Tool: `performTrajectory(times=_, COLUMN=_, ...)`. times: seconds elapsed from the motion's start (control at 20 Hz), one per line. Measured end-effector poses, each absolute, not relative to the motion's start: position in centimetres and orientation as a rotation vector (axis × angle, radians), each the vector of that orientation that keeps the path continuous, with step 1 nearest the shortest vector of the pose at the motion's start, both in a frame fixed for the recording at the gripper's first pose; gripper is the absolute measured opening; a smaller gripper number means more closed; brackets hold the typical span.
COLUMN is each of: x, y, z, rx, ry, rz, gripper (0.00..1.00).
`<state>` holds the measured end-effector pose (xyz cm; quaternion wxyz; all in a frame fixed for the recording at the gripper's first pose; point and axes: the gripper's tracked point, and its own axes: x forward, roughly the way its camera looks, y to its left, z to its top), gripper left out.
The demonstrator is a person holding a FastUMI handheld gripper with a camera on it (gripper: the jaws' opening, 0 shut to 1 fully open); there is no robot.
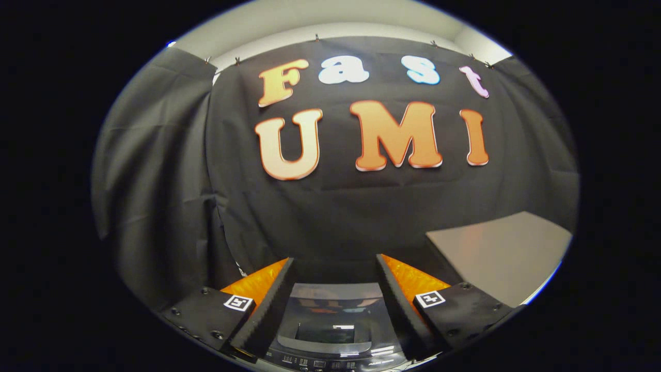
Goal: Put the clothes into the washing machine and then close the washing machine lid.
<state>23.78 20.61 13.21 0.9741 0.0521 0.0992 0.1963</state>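
Note:
The washing machine (333,330) shows from above between my fingers, low and close to me. Its dark glossy lid (335,305) lies flat and shut, mirroring the booth wall, with a handle recess toward me and a strip of control buttons (320,363) at the near edge. My gripper (334,266) is open, its fingers (276,294) spread wide to either side of the lid with nothing held between them. The fingertips end just short of the black cloth wall behind the machine.
A grey tabletop (503,253) stands to the right of the machine, beyond my right finger. Black cloth (155,196) hangs behind and to the left, closing in the booth. A pale ceiling strip (330,20) runs above the cloth.

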Motion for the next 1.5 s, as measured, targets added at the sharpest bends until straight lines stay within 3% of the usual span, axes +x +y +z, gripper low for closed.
performTrajectory(times=0.4, x=19.1, y=5.9, z=23.5, rx=0.108, ry=0.106, rz=0.306, gripper=0.98)
performTrajectory(times=0.85, x=12.0, y=-9.3, z=26.8, rx=0.094, ry=0.057, rz=0.230, gripper=0.98)
performTrajectory(times=1.5, x=6.1, y=-16.5, z=26.9, rx=0.049, ry=0.013, rz=0.282, gripper=0.98)
